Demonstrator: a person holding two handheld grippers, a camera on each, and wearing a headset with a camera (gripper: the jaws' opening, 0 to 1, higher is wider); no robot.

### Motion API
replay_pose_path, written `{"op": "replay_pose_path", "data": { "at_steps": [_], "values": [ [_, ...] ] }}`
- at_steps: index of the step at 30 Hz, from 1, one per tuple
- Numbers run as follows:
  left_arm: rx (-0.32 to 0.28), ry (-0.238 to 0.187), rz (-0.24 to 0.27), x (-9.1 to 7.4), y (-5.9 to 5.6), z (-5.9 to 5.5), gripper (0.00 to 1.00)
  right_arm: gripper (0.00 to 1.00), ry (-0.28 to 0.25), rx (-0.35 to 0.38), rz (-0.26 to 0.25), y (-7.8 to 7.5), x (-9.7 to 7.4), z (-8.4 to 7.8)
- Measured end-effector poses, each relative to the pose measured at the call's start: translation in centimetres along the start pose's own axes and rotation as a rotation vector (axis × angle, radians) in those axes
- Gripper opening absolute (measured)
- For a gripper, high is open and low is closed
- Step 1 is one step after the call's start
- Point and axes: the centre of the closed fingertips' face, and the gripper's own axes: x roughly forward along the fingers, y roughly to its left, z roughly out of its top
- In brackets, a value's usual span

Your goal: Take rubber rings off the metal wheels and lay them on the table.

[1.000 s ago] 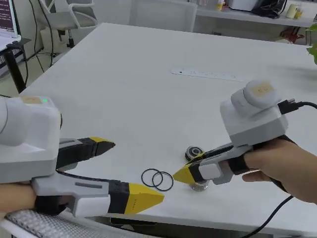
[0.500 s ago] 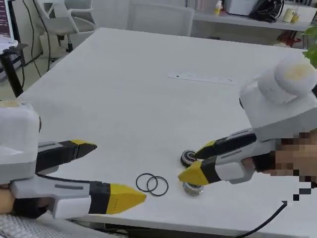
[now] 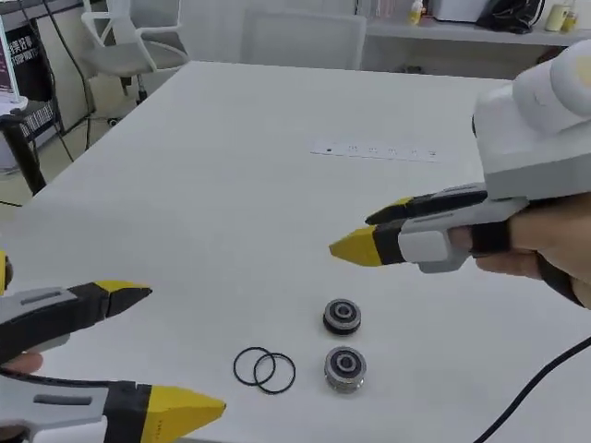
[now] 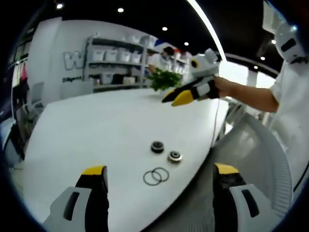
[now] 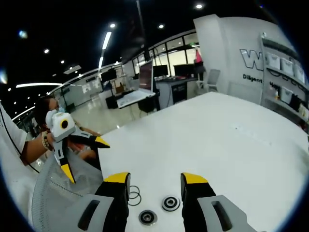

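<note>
Two small metal wheels lie near the table's front edge. The far wheel (image 3: 343,317) (image 4: 157,147) (image 5: 171,203) has a dark rim; the near wheel (image 3: 344,366) (image 4: 175,156) (image 5: 147,217) looks bare and silvery. To their left, two thin black rubber rings (image 3: 263,369) (image 4: 156,176) (image 5: 133,195) lie flat on the table and overlap. My right gripper (image 3: 367,231) (image 4: 176,98) (image 5: 154,183) hangs open and empty, above and beyond the wheels. Low at the front left, my left gripper (image 3: 175,351) (image 4: 159,171) (image 5: 87,159) stands wide open, holding nothing.
A white power strip (image 3: 379,150) lies further back on the white table (image 3: 231,185). Office chairs (image 3: 129,46) stand behind the far edge. A black cable (image 3: 545,388) trails off the right gripper at the front right. The table's front edge runs just below the rings.
My right gripper has lifted up and back from the near wheel, leaving both wheels uncovered. The left gripper has drawn back toward the lower left. The head camera has shifted too.
</note>
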Motion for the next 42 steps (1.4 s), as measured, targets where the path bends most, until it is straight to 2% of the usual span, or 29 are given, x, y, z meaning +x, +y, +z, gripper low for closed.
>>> {"op": "replay_pose_path", "data": {
  "at_steps": [2, 3, 5, 8, 11, 13, 15, 17, 19, 20, 21, 24, 25, 27, 29, 30, 32, 34, 36, 39, 42],
  "values": [
    [-0.006, -0.022, 0.016, -0.1, 0.4, 1.4, 0.88, 0.41, -0.014, -0.001, -0.029, -1.3, 0.1, 0.2],
    [-0.022, -0.052, 0.023, 0.0, 0.7, 2.6, 0.88, 0.41, -0.023, -0.01, -0.039, -1.9, 0.3, 0.3],
    [-0.035, -0.079, 0.032, 0.0, 1.2, 4.0, 0.89, 0.43, -0.029, -0.003, -0.052, -2.8, 0.6, 0.1],
    [0.015, -0.1, 0.058, 0.2, 2.1, 6.4, 0.89, 0.46, -0.029, -0.007, -0.068, -4.2, 1.1, -0.5],
    [0.036, -0.107, 0.056, 1.0, 2.2, 8.0, 0.88, 0.46, -0.014, -0.016, -0.092, -5.9, 2.1, -1.4],
    [0.051, -0.112, 0.051, 1.9, 2.3, 8.9, 0.87, 0.45, -0.035, 0.059, -0.109, -6.9, 2.9, -1.9],
    [0.07, -0.1, 0.046, 3.0, 2.1, 9.4, 0.87, 0.44, -0.091, 0.13, -0.074, -6.8, 3.4, -1.7],
    [0.111, -0.074, 0.035, 4.0, 1.7, 9.5, 0.87, 0.42, -0.123, 0.151, -0.022, -6.3, 3.7, -2.0],
    [0.14, -0.057, 0.024, 4.9, 1.3, 9.6, 0.86, 0.42, -0.071, 0.132, -0.015, -6.5, 4.2, -3.5],
    [0.149, -0.057, 0.015, 5.6, 0.9, 9.8, 0.86, 0.42, -0.028, 0.102, -0.021, -6.8, 4.3, -4.3],
    [0.151, -0.058, 0.007, 6.0, 0.7, 9.9, 0.86, 0.42, -0.008, 0.042, -0.036, -7.1, 4.5, -4.8],
    [0.164, -0.061, -0.023, 7.5, 0.1, 10.2, 0.85, 0.4, -0.017, 0.05, -0.008, -6.9, 4.8, -5.4],
    [0.17, -0.059, -0.032, 8.0, 0.1, 10.1, 0.84, 0.39, -0.008, 0.03, 0.006, -6.7, 4.7, -5.8],
    [0.187, -0.047, -0.064, 9.3, 0.0, 9.8, 0.83, 0.38, 0.018, 0.012, -0.005, -7.1, 4.6, -6.8],
    [0.195, -0.011, -0.086, 10.8, 0.3, 8.9, 0.81, 0.36, 0.035, 0.016, -0.005, -7.2, 4.6, -7.6],
    [0.217, 0.021, -0.096, 11.6, 0.6, 8.2, 0.8, 0.36, 0.048, 0.011, 0.008, -7.0, 4.6, -8.2],
    [0.259, 0.046, -0.116, 12.6, 0.9, 7.5, 0.77, 0.36, 0.086, -0.011, 0.034, -6.7, 4.7, -9.5],
    [0.259, 0.042, -0.126, 13.3, 1.0, 7.2, 0.75, 0.34, 0.094, 0.002, 0.038, -6.8, 4.8, -10.2],
    [0.26, 0.044, -0.143, 14.1, 1.0, 6.8, 0.72, 0.33, 0.1, 0.023, 0.063, -6.4, 4.9, -10.9],
    [0.287, 0.055, -0.179, 15.5, 0.6, 6.0, 0.67, 0.33, 0.138, -0.014, 0.101, -5.5, 5.2, -12.1],
    [0.293, 0.062, -0.179, 16.6, 0.7, 5.1, 0.6, 0.31, 0.191, -0.069, 0.101, -5.4, 5.2, -13.1]
  ]
}}
